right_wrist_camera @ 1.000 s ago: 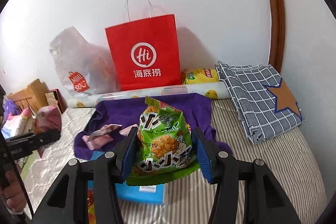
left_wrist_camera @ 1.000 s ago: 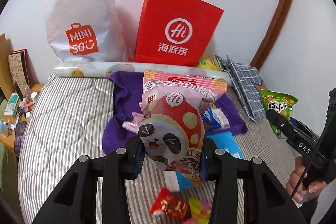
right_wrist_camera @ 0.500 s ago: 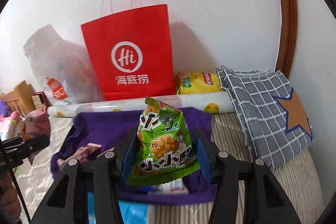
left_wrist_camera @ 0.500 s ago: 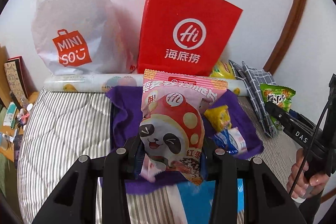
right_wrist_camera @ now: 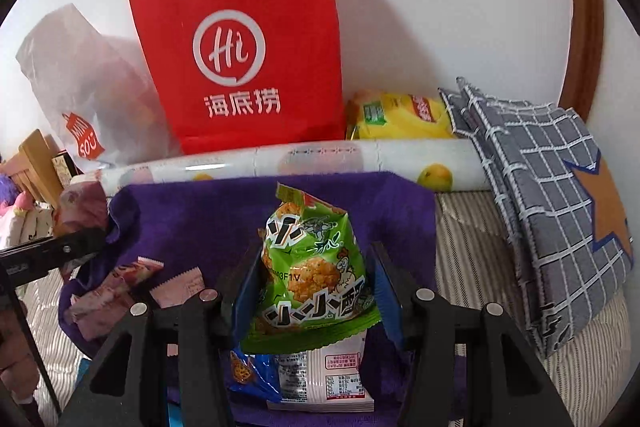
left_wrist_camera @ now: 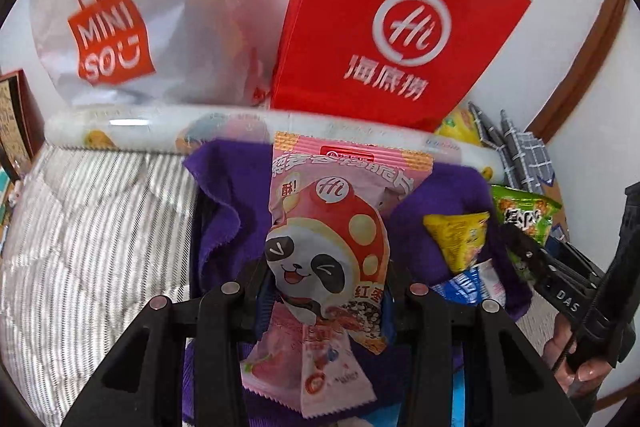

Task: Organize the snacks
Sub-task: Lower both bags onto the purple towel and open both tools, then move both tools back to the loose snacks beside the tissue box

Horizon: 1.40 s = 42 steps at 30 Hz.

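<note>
A tall red paper bag and a fruit-printed roll stand behind the purple cloth. Left gripper fingers clamp a pink panda-print snack packet; right gripper fingers clamp a green crinkled snack packet.

Red paper bag top cut off, logo motion-blurred; white plastic bag contents indistinct.

- Glossy printed plastic film on the panda snack packet and the green snack packet.
- Matt red paper on the red bag, at 12 o'clock.
- Thin, crinkled translucent plastic on the white bag.
- Fuzzy purple cloth.
- Woven checked grey cloth, at 3 o'clock.
- Quilted striped fabric on the mattress.
- Matt black plastic on the left gripper.
</note>
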Tool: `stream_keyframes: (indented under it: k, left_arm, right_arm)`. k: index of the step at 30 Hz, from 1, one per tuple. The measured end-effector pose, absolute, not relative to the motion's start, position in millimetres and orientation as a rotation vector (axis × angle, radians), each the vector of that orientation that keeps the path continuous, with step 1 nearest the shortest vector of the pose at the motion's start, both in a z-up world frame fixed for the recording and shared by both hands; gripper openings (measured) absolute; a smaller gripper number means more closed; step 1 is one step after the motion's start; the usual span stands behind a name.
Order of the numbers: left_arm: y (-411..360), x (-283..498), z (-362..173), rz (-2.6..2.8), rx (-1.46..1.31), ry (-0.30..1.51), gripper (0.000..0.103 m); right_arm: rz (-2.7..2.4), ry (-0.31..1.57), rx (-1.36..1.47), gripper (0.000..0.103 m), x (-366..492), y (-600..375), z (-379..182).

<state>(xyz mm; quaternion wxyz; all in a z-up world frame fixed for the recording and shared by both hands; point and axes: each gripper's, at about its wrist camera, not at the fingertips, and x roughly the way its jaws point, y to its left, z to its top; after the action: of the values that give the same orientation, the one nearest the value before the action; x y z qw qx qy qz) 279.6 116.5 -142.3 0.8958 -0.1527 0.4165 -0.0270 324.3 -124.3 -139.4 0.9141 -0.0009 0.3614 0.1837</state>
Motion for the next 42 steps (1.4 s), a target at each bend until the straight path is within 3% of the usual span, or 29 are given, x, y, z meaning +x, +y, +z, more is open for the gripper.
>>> stream_keyframes:
  k: [13, 17, 29, 42]
  left_arm:
    - [111.0, 283.8, -163.5, -0.074, -0.314, 0.948, 0.041]
    - [107.5, 282.1, -159.1, -0.069, -0.296, 0.947, 0.042]
    - [101.7, 269.0, -138.4, -0.042, -0.277, 0.928, 0.060]
    - [103.5, 203.5, -114.5, -0.036, -0.260, 0.895, 0.061]
  right_arm:
    - [0.400, 0.765, -0.018, 0.052, 320.7, -120.4, -150.6]
    - [0.405, 0.749, -0.026, 0.057, 316.2, -117.0, -147.3]
    - [0.373, 0.695, -0.036, 0.061, 288.6, -117.9, -123.5]
    - [0.330, 0.640, -0.014, 0.061, 215.1, -140.2, -98.2]
